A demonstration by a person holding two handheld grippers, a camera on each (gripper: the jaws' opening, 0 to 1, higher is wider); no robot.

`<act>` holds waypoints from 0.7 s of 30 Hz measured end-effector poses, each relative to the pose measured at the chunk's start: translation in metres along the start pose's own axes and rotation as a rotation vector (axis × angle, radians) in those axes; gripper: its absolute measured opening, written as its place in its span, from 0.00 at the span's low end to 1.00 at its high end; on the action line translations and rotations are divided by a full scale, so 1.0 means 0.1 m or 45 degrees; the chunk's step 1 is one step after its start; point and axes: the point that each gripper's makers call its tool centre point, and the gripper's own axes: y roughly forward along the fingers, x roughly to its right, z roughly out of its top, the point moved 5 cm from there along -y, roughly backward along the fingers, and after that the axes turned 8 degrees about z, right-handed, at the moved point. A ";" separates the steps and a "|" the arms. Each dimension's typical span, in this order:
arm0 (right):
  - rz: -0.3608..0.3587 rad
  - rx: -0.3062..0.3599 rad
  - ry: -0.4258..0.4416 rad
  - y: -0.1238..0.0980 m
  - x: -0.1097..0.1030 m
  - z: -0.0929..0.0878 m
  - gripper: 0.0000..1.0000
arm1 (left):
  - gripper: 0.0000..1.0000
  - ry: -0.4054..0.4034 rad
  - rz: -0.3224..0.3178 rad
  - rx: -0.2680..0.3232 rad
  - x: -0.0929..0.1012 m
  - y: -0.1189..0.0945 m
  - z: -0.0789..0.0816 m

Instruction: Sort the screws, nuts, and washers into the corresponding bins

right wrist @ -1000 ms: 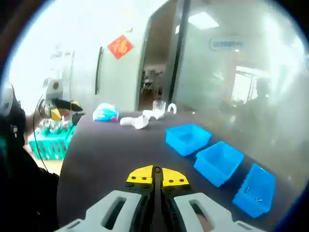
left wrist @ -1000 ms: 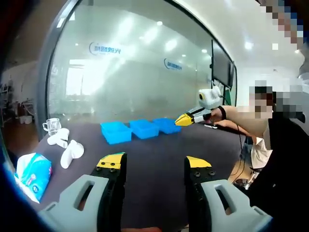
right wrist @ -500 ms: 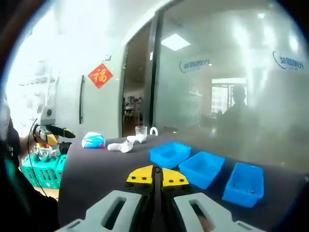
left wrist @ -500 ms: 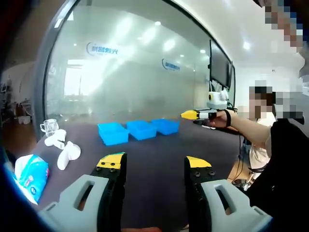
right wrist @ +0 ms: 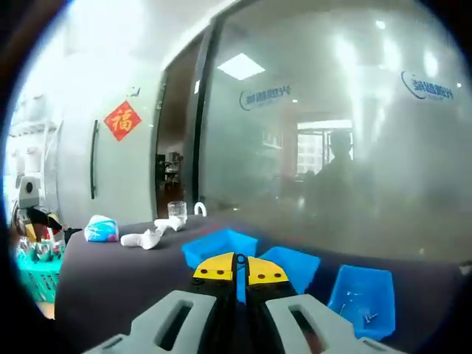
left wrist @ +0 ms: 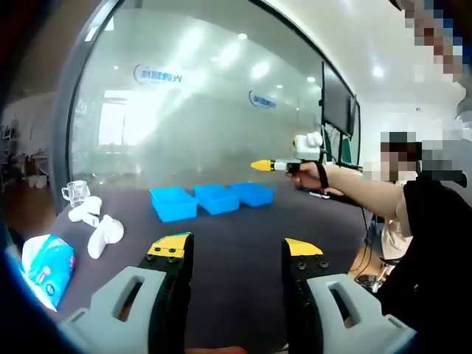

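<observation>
Frosted glass walls the far side of the dark bench (left wrist: 243, 243). In the left gripper view, the left claw (left wrist: 237, 249) stands wide over bare benchtop; three blue bins (left wrist: 212, 199) line the far edge, with the right claw (left wrist: 259, 165) raised above them. In the right gripper view, the right claw (right wrist: 236, 269) is pinched together above the bins (right wrist: 295, 267); small hardware (right wrist: 360, 316) lies in the rightmost bin.

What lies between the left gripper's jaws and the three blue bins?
Bare dark tabletop, seen in the left gripper view: nothing lies on the stretch from the left gripper to the blue bins.
</observation>
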 end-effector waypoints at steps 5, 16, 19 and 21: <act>-0.079 -0.008 0.044 0.36 0.25 0.01 0.01 | 0.47 -0.002 0.015 -0.001 -0.04 -0.03 0.00; -0.180 -0.138 0.008 0.87 0.43 -0.15 0.01 | 0.47 -0.010 0.024 -0.005 -0.06 -0.05 -0.02; -0.181 -0.153 -0.031 0.92 0.42 -0.17 0.01 | 0.47 -0.011 0.024 -0.004 -0.06 -0.06 -0.02; -0.186 -0.157 -0.034 0.94 0.44 -0.18 0.01 | 0.47 -0.012 0.026 -0.005 -0.07 -0.06 -0.02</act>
